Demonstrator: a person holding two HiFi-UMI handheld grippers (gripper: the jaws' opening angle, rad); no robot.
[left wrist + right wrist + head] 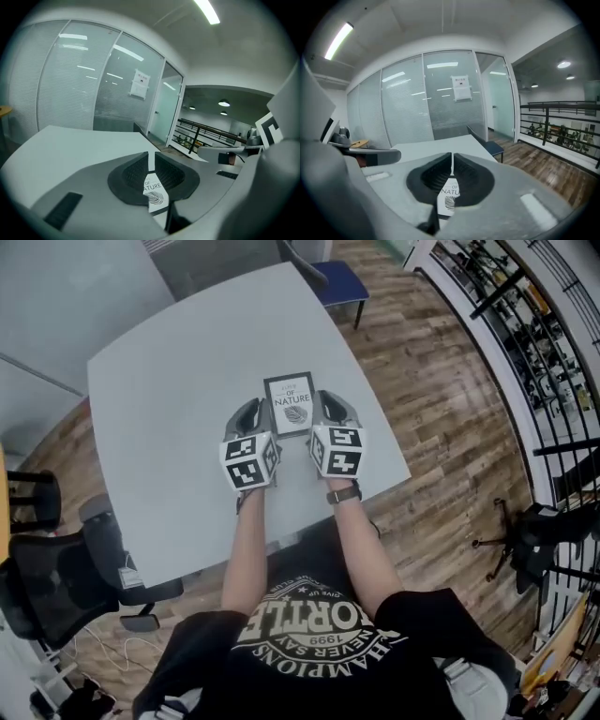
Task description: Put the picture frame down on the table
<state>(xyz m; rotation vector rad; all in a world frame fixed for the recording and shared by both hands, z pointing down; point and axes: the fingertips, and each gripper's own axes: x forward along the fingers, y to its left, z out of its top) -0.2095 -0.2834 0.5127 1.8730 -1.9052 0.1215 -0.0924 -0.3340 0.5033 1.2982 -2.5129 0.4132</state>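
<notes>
The picture frame [291, 404] has a black border and a white print reading "OF NATURE". It faces up over the near middle of the grey table [169, 390]. My left gripper [255, 414] is against its left edge and my right gripper [326, 409] against its right edge, both angled inward. In the left gripper view the left gripper [151, 160] has its jaws closed to a thin slit, and the frame [155, 192] shows through the gap below the pads. The right gripper [452, 161] looks the same, with the frame [449, 199] beneath. Contact with the frame is hidden.
A blue chair [339, 282] stands at the table's far edge. A black office chair [56, 582] is at the near left. A black railing [548, 343] runs along the right, over wooden floor. Glass walls with blinds [417, 108] stand beyond the table.
</notes>
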